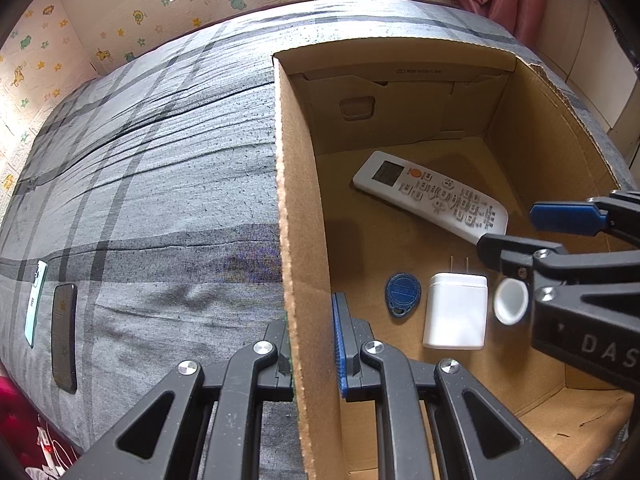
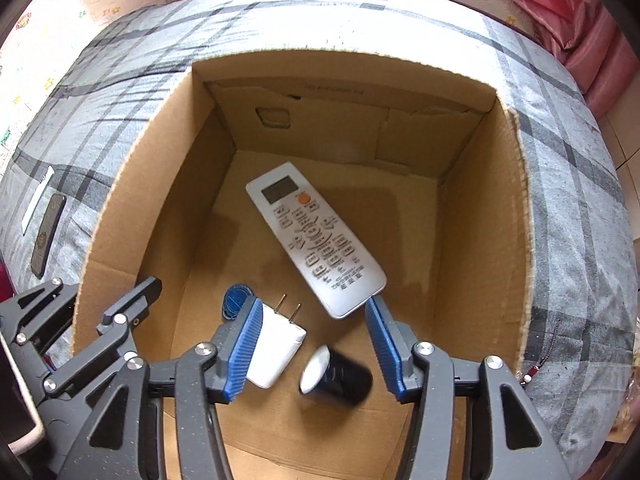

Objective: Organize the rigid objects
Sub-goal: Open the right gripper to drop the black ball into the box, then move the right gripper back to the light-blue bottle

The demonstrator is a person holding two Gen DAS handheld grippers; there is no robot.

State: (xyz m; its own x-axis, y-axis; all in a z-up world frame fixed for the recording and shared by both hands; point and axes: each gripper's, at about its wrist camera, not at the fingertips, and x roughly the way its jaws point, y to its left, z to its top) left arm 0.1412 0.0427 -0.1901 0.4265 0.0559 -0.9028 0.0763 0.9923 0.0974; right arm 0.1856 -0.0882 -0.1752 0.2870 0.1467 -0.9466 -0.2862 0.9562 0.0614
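An open cardboard box point(image 1: 298, 200) stands on a grey plaid bed. On its floor lie a white remote point(image 2: 316, 240), a white plug charger point(image 2: 276, 344) and a blue key fob point(image 1: 402, 292). My left gripper point(image 1: 310, 344) is shut on the box's left wall, one finger on each side. My right gripper point(image 2: 314, 306) hangs open over the box's near end. Between its blue pads, touching neither, is a blurred dark cylinder with a white cap point(image 2: 336, 376). That cap point(image 1: 511, 300) shows beside the right gripper point(image 1: 510, 230) in the left wrist view.
Two phones, one dark point(image 1: 64, 336) and one with a pale back point(image 1: 35, 304), lie on the bedspread point(image 1: 160, 160) left of the box. A wall with cartoon stickers runs behind the bed. Pink fabric point(image 2: 580, 28) sits at the far right corner.
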